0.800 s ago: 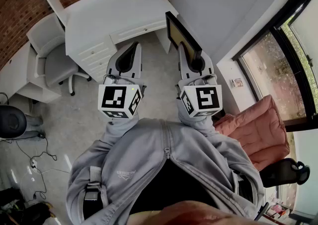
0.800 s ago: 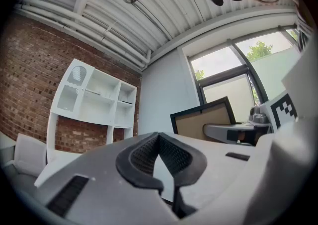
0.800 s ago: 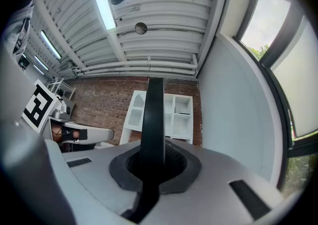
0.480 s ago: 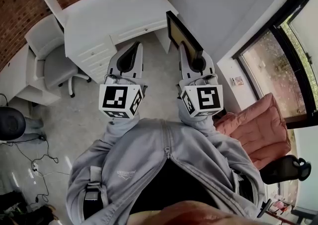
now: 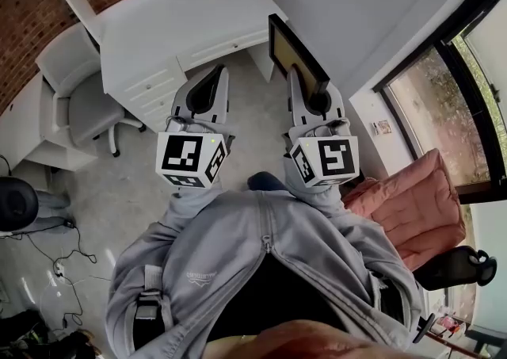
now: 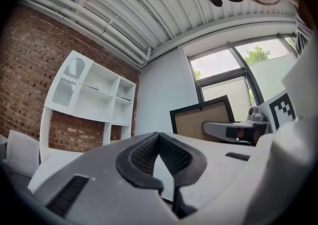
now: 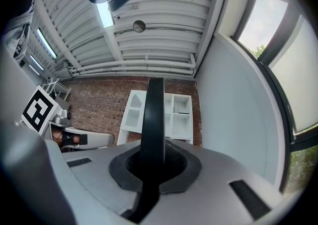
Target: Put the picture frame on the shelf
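A black picture frame point(image 5: 295, 56) with a tan back stands on edge in my right gripper point(image 5: 314, 98), whose jaws are shut on its lower edge. In the right gripper view the frame point(image 7: 153, 119) runs straight up between the pads, edge on. My left gripper point(image 5: 207, 89) is held beside it, shut with nothing in it; in its own view its gripper point(image 6: 160, 162) has the pads together, and the frame point(image 6: 203, 118) shows to the right. A white shelf unit point(image 7: 158, 114) stands ahead against the brick wall, also seen as the shelf unit point(image 6: 89, 95).
A white desk point(image 5: 182, 24) with drawers lies ahead below the grippers. A grey office chair point(image 5: 83, 104) stands at its left. A pink armchair point(image 5: 416, 207) sits at the right by the large window point(image 5: 444, 88). Cables lie on the floor at lower left.
The grippers and frame hold almost the same place in the head view; the scene below has shifted slightly, and a dark shoe tip now shows below the grippers.
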Demonstrator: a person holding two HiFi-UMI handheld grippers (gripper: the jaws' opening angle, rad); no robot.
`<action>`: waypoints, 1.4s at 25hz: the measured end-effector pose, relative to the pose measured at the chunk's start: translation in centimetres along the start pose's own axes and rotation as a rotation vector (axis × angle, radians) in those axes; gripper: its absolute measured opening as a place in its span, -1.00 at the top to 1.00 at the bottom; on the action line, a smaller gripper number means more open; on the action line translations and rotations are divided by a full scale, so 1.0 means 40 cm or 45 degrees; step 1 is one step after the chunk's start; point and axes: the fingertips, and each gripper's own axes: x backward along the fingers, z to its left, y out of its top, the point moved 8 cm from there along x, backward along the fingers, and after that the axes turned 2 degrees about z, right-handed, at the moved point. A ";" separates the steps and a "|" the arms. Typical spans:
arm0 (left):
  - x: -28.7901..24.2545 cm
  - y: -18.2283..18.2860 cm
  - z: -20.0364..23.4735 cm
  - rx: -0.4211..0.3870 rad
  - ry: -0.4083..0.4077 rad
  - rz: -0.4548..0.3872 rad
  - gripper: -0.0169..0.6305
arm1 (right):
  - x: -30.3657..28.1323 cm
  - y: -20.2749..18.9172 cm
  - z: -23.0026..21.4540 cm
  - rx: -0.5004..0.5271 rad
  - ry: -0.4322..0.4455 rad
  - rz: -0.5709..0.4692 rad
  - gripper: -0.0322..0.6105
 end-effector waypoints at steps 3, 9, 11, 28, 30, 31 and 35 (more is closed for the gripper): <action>-0.027 -0.004 0.023 -0.001 -0.001 0.004 0.92 | -0.032 -0.007 -0.013 -0.007 -0.002 -0.002 0.79; -0.131 -0.028 0.076 0.005 -0.003 0.012 0.92 | -0.141 -0.049 -0.066 -0.020 0.012 0.004 0.79; -0.172 -0.038 0.095 0.006 0.006 0.012 0.92 | -0.186 -0.066 -0.090 -0.022 0.024 0.007 0.79; -0.576 -0.081 0.228 0.015 0.128 0.027 0.92 | -0.560 -0.177 -0.375 -0.065 0.120 0.030 0.79; -0.607 -0.086 0.232 0.013 0.150 0.025 0.92 | -0.594 -0.191 -0.402 -0.073 0.142 0.024 0.79; -0.620 -0.089 0.235 0.012 0.163 0.026 0.92 | -0.610 -0.197 -0.413 -0.078 0.155 0.021 0.79; -0.664 -0.097 0.250 0.008 0.204 0.028 0.92 | -0.660 -0.215 -0.448 -0.087 0.192 0.008 0.79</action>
